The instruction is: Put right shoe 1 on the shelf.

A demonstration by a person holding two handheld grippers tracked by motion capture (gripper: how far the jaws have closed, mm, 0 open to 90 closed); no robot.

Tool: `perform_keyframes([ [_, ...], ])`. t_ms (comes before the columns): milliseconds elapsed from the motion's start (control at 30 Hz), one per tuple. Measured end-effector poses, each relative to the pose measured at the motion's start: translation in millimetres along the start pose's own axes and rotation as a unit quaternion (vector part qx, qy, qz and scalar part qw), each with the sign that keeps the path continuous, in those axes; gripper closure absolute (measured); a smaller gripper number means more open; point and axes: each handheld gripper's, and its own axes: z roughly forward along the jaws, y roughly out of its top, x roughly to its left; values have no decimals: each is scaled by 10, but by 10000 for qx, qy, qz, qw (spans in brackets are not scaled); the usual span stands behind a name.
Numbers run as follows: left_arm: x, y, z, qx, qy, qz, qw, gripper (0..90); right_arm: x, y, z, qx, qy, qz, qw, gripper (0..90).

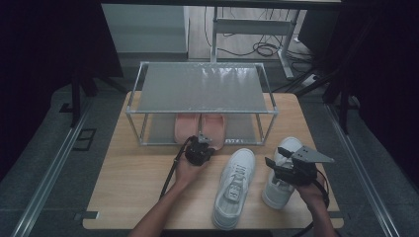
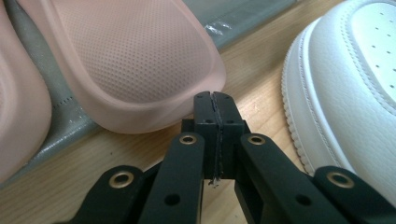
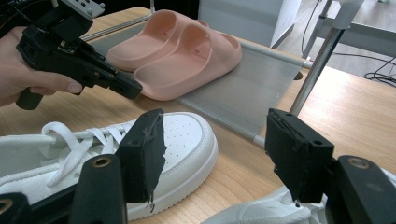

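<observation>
A pair of pink slippers [image 1: 200,126] lies on the lower shelf of a metal rack [image 1: 202,89], heels toward me. My left gripper [image 1: 203,140] is shut with nothing in it. In the left gripper view its tips [image 2: 215,100] sit just in front of the heel of the right slipper [image 2: 135,60]; whether they touch it I cannot tell. Two white sneakers lie on the table: one [image 1: 234,185] in the middle, one [image 1: 276,190] to its right. My right gripper [image 1: 275,157] hovers open over the right sneaker. In the right gripper view its jaws [image 3: 219,154] stand wide apart, nothing between them.
The wooden table [image 1: 138,182] has bare room at the front left. The rack's upright post [image 3: 317,65] stands near the right sneaker's toe. Cables [image 1: 262,49] lie on the floor behind the table, beside a desk frame [image 1: 247,27].
</observation>
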Motion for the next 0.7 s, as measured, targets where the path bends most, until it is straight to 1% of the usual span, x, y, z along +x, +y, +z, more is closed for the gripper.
perform_keyframes([
  [133,20,21,18,11,39,-31,10000,900,3,1,0,1,1,-15,10000,389],
  [233,61,47,45,16,78,-128,9999,900,0,3,-6,-13,-2,-3,10000,389],
  [300,77,56,53,20,74,-107,9999,900,-4,2,-9,-17,-8,4,10000,389],
  [333,82,64,66,-10,79,-162,9998,900,-5,2,-9,-18,-6,12,10000,389],
  [400,99,80,79,13,90,-165,9998,900,-3,2,-9,-13,-5,1,10000,388],
  [433,115,83,96,-19,99,-228,9997,900,-2,3,-9,-13,-3,0,10000,389],
  [533,135,82,104,-31,85,-259,9996,900,-4,3,-10,-17,-5,2,10000,388],
  [700,160,84,132,-87,146,-332,9993,900,-7,1,-10,-15,-10,4,10000,388],
])
